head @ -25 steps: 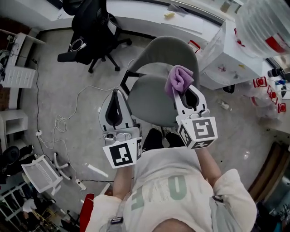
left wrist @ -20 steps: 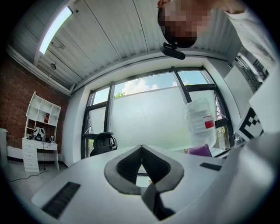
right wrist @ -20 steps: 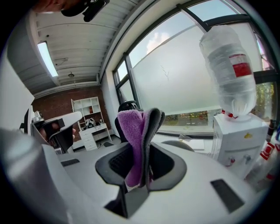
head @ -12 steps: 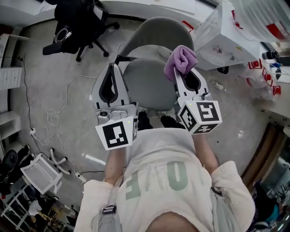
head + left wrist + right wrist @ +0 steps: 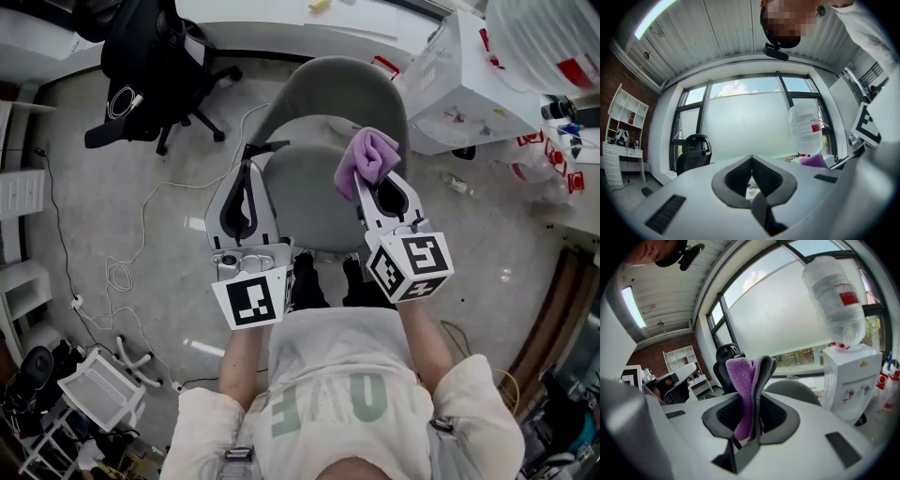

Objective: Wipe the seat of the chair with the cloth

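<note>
While the person [image 5: 328, 394] is standing over the grey chair [image 5: 309, 211], the head view is showing the right gripper [image 5: 375, 187] holding the purple cloth [image 5: 367, 157] over the right side of the seat. Whether the cloth is touching the seat is not clear. The left gripper [image 5: 249, 169] is hanging over the seat's left edge. A black office chair [image 5: 155, 56] is standing well apart, and a white water dispenser [image 5: 469, 84] is standing to the right.

Looking along the left gripper [image 5: 752, 157], its view is showing the jaws pressing together with nothing between them.

Looking along the right gripper [image 5: 752, 380], its view is showing the jaws clamping the folded cloth [image 5: 740, 380], which is sticking up past the tips, with the chair's backrest [image 5: 797, 392] lying beyond.
</note>
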`<action>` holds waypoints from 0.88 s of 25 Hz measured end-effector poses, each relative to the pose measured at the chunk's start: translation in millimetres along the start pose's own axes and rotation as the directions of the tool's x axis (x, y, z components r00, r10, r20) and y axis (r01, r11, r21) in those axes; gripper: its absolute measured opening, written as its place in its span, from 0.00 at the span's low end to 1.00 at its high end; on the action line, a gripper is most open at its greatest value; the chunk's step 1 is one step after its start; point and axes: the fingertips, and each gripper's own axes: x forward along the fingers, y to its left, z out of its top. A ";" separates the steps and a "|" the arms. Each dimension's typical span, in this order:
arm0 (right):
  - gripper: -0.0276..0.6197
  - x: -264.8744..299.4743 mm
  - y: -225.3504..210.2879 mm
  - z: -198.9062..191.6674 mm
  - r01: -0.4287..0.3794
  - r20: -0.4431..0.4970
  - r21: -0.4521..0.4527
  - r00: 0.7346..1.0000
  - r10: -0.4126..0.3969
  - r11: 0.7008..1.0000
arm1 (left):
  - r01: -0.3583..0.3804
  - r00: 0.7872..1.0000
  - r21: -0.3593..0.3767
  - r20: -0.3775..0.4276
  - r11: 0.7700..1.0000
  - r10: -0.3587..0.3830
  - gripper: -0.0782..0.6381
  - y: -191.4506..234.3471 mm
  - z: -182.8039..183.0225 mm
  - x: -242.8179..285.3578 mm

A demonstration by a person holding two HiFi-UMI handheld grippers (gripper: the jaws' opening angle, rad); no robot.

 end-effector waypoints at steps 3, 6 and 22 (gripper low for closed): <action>0.19 41.0 -7.4 -40.1 -0.018 -0.062 0.060 0.998 0.022 0.998 | 0.006 1.000 -0.005 -0.023 1.000 -0.006 0.13 10.6 -43.2 13.7; 0.19 90.7 -10.6 -99.4 -0.032 -0.146 0.145 0.988 0.053 0.989 | -0.028 0.998 0.008 -0.054 1.000 0.029 0.13 31.9 -96.6 17.9; 0.19 299.2 -3.5 -366.1 0.058 -0.551 0.405 0.812 0.193 0.913 | -0.102 0.969 -0.011 -0.225 0.995 0.097 0.13 76.7 -314.8 7.9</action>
